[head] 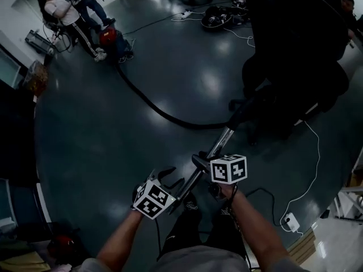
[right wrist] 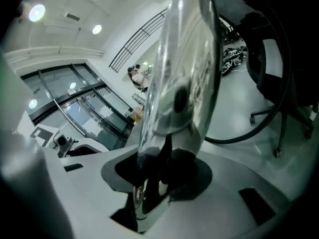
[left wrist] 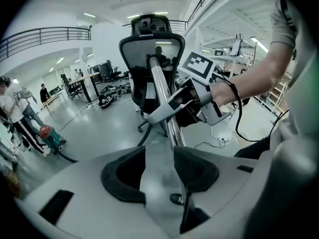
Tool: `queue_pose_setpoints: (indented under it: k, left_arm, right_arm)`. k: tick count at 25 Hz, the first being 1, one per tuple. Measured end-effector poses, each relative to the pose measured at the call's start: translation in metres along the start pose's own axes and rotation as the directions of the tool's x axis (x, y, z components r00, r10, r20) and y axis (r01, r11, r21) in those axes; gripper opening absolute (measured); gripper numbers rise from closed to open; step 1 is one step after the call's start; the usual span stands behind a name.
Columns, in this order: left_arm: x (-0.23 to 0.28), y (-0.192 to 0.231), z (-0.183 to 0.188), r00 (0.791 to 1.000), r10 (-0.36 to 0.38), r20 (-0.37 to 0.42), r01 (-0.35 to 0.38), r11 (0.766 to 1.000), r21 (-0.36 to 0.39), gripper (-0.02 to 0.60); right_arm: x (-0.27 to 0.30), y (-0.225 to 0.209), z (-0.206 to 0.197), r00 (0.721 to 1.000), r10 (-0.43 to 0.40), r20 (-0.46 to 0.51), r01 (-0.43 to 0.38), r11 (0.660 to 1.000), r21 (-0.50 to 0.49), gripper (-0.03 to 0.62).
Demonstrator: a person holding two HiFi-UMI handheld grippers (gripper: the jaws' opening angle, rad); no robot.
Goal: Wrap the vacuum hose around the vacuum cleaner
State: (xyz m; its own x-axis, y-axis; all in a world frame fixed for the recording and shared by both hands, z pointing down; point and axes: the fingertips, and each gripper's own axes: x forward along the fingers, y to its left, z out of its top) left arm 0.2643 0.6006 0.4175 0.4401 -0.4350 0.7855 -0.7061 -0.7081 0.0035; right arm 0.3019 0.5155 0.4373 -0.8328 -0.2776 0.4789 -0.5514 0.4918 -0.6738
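The red vacuum cleaner (head: 108, 37) stands far off on the dark floor. Its black hose (head: 153, 109) snakes toward me and ends in a shiny metal wand (head: 218, 143), raised off the floor. My left gripper (head: 178, 187) is shut on the wand's near end, and my right gripper (head: 202, 161) is shut on it a little further up. In the left gripper view the wand (left wrist: 167, 108) runs up from the left gripper (left wrist: 160, 169), the right gripper (left wrist: 187, 106) clamps it, and the vacuum cleaner (left wrist: 49, 135) is small at the left. The right gripper (right wrist: 159, 171) has the wand (right wrist: 182, 59) filling its jaws.
A black office chair (head: 295, 67) stands just past the wand's far end. Someone (head: 65, 10) stands beside the vacuum cleaner. A white power strip (head: 291, 222) and its cable lie at my right, another strip (head: 182, 15) and a dark heap of gear (head: 224, 16) farther back.
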Motion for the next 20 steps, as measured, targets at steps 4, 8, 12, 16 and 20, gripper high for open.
queue_pose_setpoints:
  k: [4, 8, 12, 16, 20]
  left_arm:
    - [-0.046, 0.033, -0.004, 0.997, 0.056, 0.052, -0.056, 0.998, -0.004, 0.178]
    - [-0.083, 0.068, -0.005, 0.988, 0.092, 0.126, -0.095, 0.995, 0.015, 0.178]
    - [-0.114, 0.1, 0.017, 0.974, 0.127, 0.185, -0.145, 0.985, 0.09, 0.177]
    - [-0.148, 0.13, 0.061, 0.957, 0.165, 0.239, -0.208, 0.963, 0.172, 0.178]
    - [-0.172, 0.153, 0.089, 0.941, 0.22, 0.258, -0.29, 0.916, 0.278, 0.177]
  right_arm:
    - [0.018, 0.042, 0.015, 0.998, 0.005, -0.07, -0.013, 0.992, -0.125, 0.14]
    - [0.04, 0.077, 0.025, 0.992, -0.025, -0.124, -0.008, 0.966, -0.258, 0.14]
    - [0.056, 0.105, 0.039, 0.985, -0.049, -0.163, -0.013, 0.933, -0.359, 0.139]
    - [0.059, 0.131, 0.069, 0.978, -0.066, -0.197, -0.03, 0.895, -0.446, 0.14]
    - [0.068, 0.144, 0.083, 0.963, -0.076, -0.26, -0.076, 0.844, -0.531, 0.14]
